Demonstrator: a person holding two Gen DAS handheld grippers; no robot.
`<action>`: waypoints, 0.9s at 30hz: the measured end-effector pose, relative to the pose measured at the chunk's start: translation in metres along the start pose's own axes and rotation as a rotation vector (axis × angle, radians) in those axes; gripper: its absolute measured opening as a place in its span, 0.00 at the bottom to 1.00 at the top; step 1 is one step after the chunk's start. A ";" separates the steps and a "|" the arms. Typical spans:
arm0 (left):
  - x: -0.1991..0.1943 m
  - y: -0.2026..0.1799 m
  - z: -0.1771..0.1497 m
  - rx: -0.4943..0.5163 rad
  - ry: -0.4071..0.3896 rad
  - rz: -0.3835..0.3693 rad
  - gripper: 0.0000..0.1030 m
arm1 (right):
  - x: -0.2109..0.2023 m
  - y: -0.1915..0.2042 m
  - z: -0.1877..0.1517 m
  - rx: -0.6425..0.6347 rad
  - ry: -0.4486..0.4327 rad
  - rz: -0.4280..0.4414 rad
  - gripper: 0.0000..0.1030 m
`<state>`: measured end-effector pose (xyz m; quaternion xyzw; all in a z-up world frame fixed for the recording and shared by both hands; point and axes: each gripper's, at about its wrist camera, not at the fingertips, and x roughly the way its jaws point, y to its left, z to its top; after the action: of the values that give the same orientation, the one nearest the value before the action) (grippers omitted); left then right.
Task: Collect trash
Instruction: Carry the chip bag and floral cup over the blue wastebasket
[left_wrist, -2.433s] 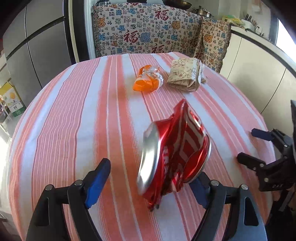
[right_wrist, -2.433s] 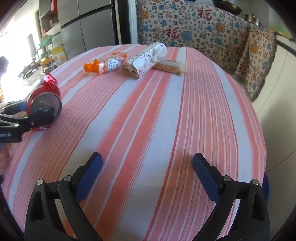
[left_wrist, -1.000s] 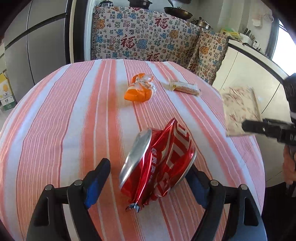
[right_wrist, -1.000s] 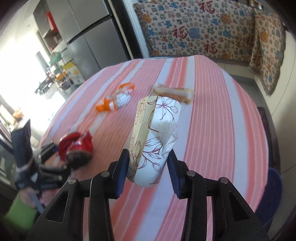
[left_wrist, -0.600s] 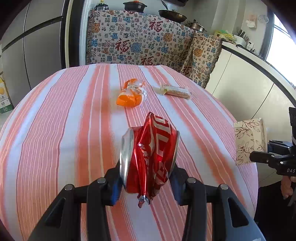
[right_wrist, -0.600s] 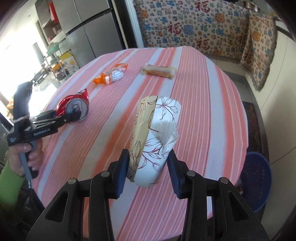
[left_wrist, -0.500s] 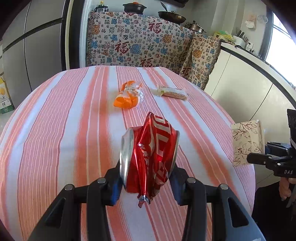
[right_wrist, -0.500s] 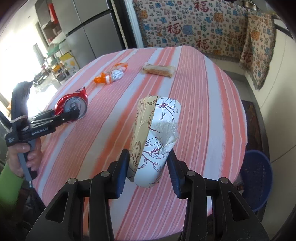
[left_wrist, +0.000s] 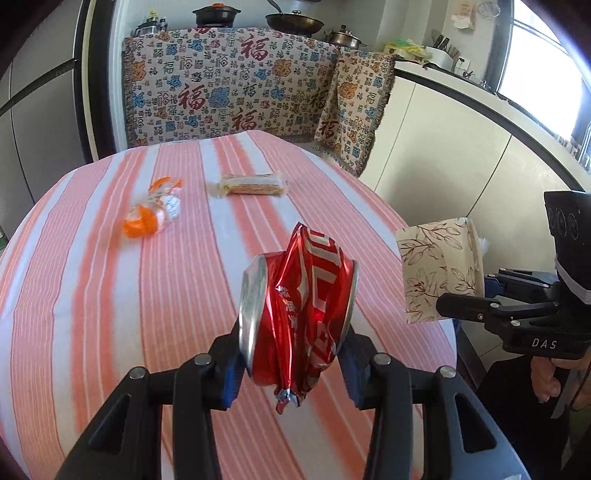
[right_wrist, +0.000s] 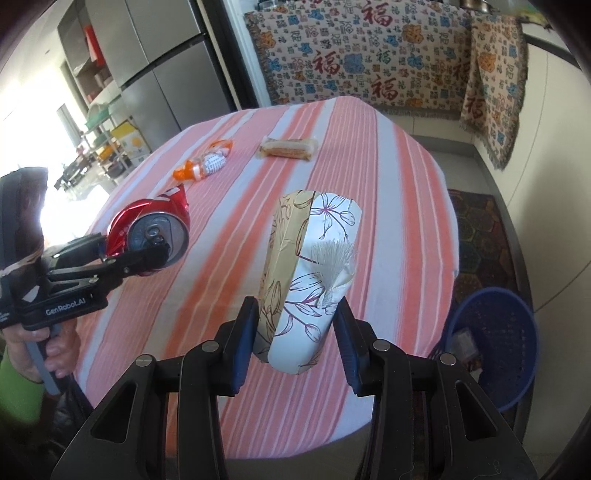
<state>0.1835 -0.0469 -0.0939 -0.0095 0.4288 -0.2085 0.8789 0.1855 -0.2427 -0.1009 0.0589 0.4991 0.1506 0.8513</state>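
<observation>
Left gripper clamps crushed red can above striped table; right gripper pinches floral tissue pack over table edge, blue basket below.

wrapper left of snack bar, both on table; basket right, on floor

Black gripper frames with silver screws, blue-padded fingers, white "GenRobot.AI" lettering, green sleeve.
</observation>
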 end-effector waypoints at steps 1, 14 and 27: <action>0.003 -0.007 0.002 0.007 0.003 -0.008 0.43 | -0.003 -0.004 -0.001 0.007 -0.002 -0.002 0.40; 0.038 -0.104 0.040 0.118 0.032 -0.134 0.43 | -0.053 -0.110 -0.015 0.146 -0.024 -0.139 0.40; 0.127 -0.228 0.074 0.211 0.140 -0.265 0.44 | -0.066 -0.247 -0.037 0.289 0.073 -0.312 0.41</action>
<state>0.2271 -0.3144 -0.0973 0.0407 0.4597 -0.3663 0.8080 0.1724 -0.4995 -0.1263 0.0966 0.5492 -0.0540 0.8283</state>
